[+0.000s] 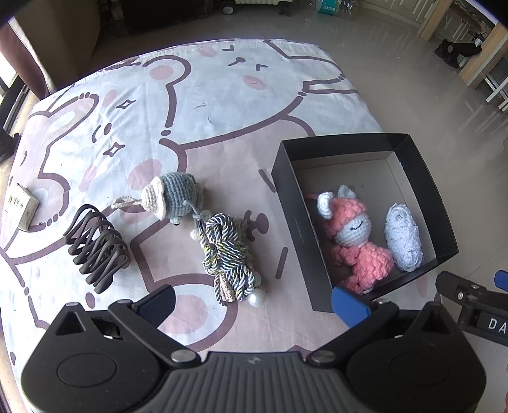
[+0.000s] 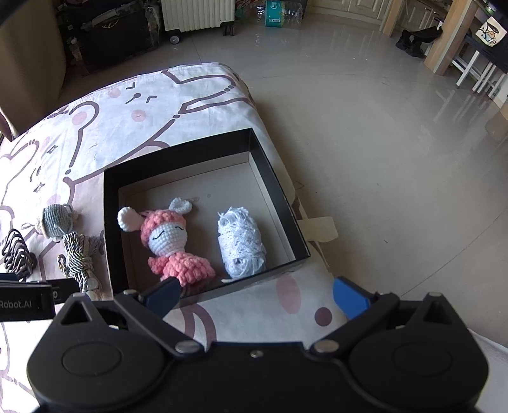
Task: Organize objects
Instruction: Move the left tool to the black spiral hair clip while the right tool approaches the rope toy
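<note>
A black open box [image 1: 287, 197] [image 2: 109, 222] sits at the right edge of a cartoon-print cloth. Inside it lie a pink crochet doll [image 1: 355, 235] [image 2: 171, 241] and a pale blue yarn ball [image 1: 403, 236] [image 2: 239, 243]. On the cloth left of the box lie a blue-grey crochet toy [image 1: 176, 195] [image 2: 57, 220], a striped cord bundle [image 1: 227, 257] [image 2: 77, 259] and a dark coiled rack [image 1: 96, 246] [image 2: 16, 255]. My left gripper [image 1: 254, 305] is open above the cloth near the cord bundle. My right gripper [image 2: 255, 295] is open over the box's near wall, nothing between its fingers.
A small cardboard packet [image 1: 22, 203] lies at the cloth's far left. The table ends just right of the box; beyond it is glossy floor [image 2: 381, 159]. A radiator [image 2: 197, 14], a water jug [image 2: 279, 12] and wooden furniture [image 2: 444, 41] stand far off.
</note>
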`<control>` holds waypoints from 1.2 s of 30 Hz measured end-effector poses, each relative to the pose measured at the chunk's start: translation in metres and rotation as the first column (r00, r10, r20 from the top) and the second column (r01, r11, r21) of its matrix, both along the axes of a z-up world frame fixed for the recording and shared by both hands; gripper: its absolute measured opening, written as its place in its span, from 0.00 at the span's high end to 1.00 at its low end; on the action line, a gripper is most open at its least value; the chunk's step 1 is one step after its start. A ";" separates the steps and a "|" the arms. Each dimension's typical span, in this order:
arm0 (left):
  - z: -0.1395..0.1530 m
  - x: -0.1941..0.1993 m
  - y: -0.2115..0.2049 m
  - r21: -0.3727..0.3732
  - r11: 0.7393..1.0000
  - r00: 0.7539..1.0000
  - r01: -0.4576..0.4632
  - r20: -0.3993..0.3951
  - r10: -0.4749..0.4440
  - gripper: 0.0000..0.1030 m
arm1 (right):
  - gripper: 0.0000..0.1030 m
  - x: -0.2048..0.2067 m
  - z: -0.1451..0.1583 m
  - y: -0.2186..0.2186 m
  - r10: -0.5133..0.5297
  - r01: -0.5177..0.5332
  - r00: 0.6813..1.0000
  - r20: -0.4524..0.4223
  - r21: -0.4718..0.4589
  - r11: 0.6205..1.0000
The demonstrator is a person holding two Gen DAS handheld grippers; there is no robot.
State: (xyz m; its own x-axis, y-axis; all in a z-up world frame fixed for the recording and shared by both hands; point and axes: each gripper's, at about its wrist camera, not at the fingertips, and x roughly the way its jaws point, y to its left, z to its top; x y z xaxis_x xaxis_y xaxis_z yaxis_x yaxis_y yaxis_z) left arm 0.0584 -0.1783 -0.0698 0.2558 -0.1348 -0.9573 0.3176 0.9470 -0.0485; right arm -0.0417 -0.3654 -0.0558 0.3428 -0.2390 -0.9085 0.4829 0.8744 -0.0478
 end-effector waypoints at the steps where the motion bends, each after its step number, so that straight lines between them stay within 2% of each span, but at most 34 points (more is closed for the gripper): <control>1: 0.000 0.000 0.000 0.000 1.000 1.000 0.001 0.000 -0.001 0.00 | 0.00 0.000 0.000 0.000 -0.001 0.001 1.000 -0.001 0.000 1.000; 19: 0.000 0.005 0.018 -0.004 1.000 1.000 -0.020 -0.003 0.020 0.00 | 0.00 0.003 -0.003 0.003 -0.020 0.020 1.000 -0.006 0.012 1.000; 36: 0.012 0.016 0.093 -0.005 0.990 0.989 -0.143 0.028 0.143 0.00 | 0.00 0.036 0.003 0.062 0.109 -0.109 0.994 0.025 0.019 0.994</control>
State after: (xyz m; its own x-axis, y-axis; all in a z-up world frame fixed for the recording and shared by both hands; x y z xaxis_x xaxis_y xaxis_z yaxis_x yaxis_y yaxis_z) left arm 0.0744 -0.0848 -0.0579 0.2999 -0.0981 -0.9489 0.1807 0.9825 -0.0445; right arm -0.0057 -0.3037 -0.0524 0.3876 -0.1806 -0.9040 0.3855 0.9225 -0.0190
